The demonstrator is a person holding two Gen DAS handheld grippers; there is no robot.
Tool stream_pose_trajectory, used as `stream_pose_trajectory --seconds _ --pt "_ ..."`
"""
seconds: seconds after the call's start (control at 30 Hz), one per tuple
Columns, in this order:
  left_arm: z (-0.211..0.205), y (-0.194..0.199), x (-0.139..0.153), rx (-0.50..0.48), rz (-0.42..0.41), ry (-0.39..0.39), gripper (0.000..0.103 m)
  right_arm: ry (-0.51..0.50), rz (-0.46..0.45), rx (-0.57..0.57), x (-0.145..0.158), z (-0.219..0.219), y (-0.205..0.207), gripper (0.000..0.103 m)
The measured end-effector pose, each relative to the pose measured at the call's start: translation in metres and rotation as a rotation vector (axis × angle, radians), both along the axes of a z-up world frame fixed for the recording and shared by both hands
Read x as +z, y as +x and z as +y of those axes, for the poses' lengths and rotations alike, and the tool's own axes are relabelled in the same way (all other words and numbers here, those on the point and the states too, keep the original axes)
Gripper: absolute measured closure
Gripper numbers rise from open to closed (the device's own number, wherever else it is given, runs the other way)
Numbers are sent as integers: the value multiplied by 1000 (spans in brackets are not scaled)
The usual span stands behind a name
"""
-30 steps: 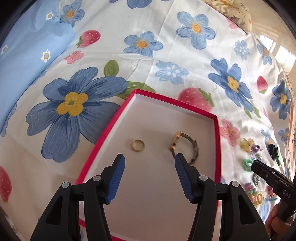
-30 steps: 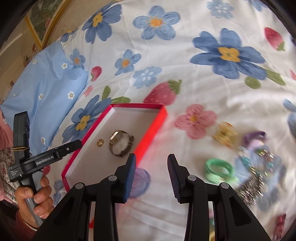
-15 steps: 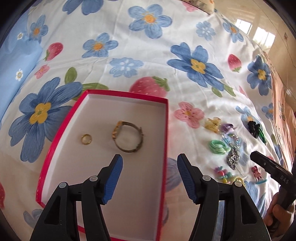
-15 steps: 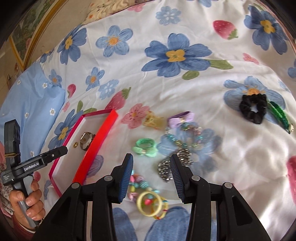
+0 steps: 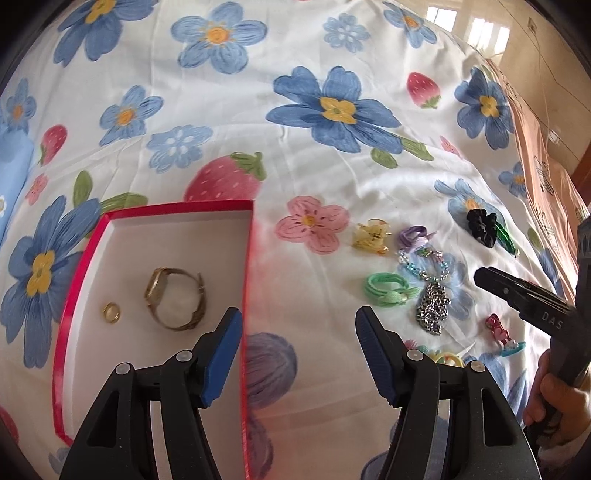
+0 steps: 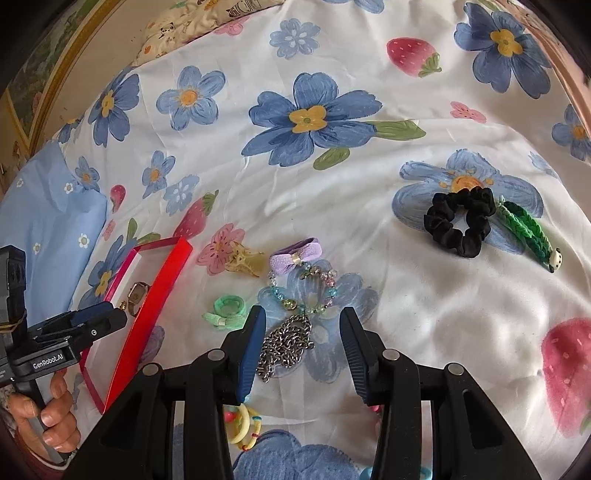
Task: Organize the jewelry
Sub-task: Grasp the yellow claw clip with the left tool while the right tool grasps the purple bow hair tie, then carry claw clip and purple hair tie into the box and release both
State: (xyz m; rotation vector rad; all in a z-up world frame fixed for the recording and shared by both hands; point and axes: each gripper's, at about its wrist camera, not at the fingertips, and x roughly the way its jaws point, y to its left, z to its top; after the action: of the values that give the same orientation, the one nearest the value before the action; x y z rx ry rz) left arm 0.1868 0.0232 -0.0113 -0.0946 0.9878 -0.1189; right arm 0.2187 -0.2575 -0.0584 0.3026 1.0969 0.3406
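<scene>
Hovering your half-open, empty right gripper (image 6: 299,332) over the silver chain (image 6: 286,343) heaped mid-bed among loose trinkets, well short of any edge, lower it squarely, pinch the whole clump, then carry it to the red box (image 5: 155,214).

A white bedsheet printed with blue flowers and red strawberries (image 5: 332,155) covers the bed. A light-blue pillow with small white daisies (image 6: 48,214) lies at its left edge. A cream patterned cushion (image 6: 207,18) lies at the far edge, beside a gold-framed picture (image 6: 48,74).
</scene>
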Motion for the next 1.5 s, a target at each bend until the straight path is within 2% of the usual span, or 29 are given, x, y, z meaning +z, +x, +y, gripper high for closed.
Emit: stream_pose_trajectory --seconds 0.3,0.5,0.77,0.8,0.83,0.87,0.93,1.03,1.1,1.23,1.27,1.3,1.5 --pt "-31 46 -20 -56 29 8 40 -31 46 25 -26 2 27 60" --pt "-47 82 -34 -75 33 14 40 -5 52 33 -33 6 44 60" --pt "-59 114 -54 -114 50 -23 40 40 56 34 -38 13 73 61" --pt "-61 116 -56 -123 48 -29 40 41 64 36 -41 14 76 63" --pt "-63 118 -58 -134 47 -34 40 49 78 42 -46 14 80 75" --pt "-64 120 -60 -141 50 -34 40 55 91 48 -51 16 82 83" --pt "-68 124 -66 -150 57 -28 40 56 96 49 -55 16 83 90" --pt "-73 132 -73 -150 67 -23 43 49 72 36 -51 13 80 99" --pt "-74 138 -78 -150 81 -36 67 55 59 23 -48 8 79 100" --pt "-74 140 -80 -143 73 -45 68 64 45 1 -41 -2 76 100" --pt "-75 139 -78 -142 65 -42 72 67 44 -2 -39 -3 76 100" --pt "-74 138 -76 -143 56 -42 81 68 43 -4 -38 -4 75 100" --pt "-62 116 -59 -136 28 -48 81 77 33 3 -30 0 68 100"
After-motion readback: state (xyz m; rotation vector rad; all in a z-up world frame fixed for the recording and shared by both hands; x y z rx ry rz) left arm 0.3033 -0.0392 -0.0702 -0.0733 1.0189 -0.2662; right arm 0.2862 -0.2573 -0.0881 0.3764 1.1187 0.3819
